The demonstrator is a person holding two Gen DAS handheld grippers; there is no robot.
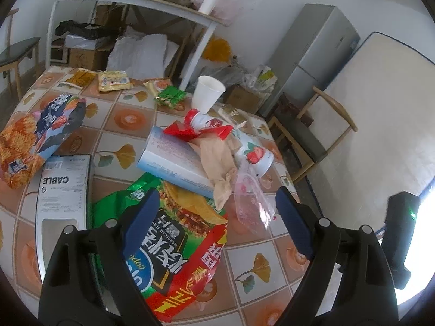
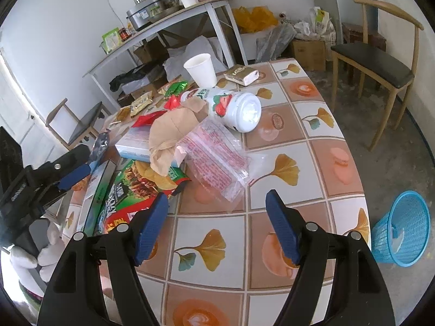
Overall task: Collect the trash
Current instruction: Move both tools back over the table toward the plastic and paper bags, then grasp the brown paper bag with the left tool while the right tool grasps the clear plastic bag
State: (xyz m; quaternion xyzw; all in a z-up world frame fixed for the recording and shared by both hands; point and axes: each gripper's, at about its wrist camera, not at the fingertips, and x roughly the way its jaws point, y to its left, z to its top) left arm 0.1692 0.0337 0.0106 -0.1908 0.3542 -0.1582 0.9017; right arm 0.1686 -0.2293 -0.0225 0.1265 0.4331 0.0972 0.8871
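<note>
Trash lies piled on a tiled table [image 2: 272,217]. A green and red chip bag [image 1: 176,233] lies under my open left gripper [image 1: 217,206]. Past it are a pale blue box [image 1: 168,160], crumpled brown paper [image 1: 220,163], a clear pink wrapper [image 1: 250,203], a strawberry bottle on its side [image 1: 252,154] and a white paper cup [image 1: 206,95]. My right gripper [image 2: 217,212] is open and empty above the table's near edge, just short of the pink wrapper [image 2: 217,160]. The bottle [image 2: 233,108], brown paper [image 2: 171,133] and cup [image 2: 201,69] lie beyond. The left gripper [image 2: 73,174] shows at the left.
A blue mesh bin [image 2: 402,231] stands on the floor at the right. An orange snack bag [image 1: 35,141], a white CABLE box [image 1: 62,190] and small packets [image 1: 111,80] lie on the table. Chairs [image 2: 375,68] and a cluttered shelf table [image 1: 136,2] surround it.
</note>
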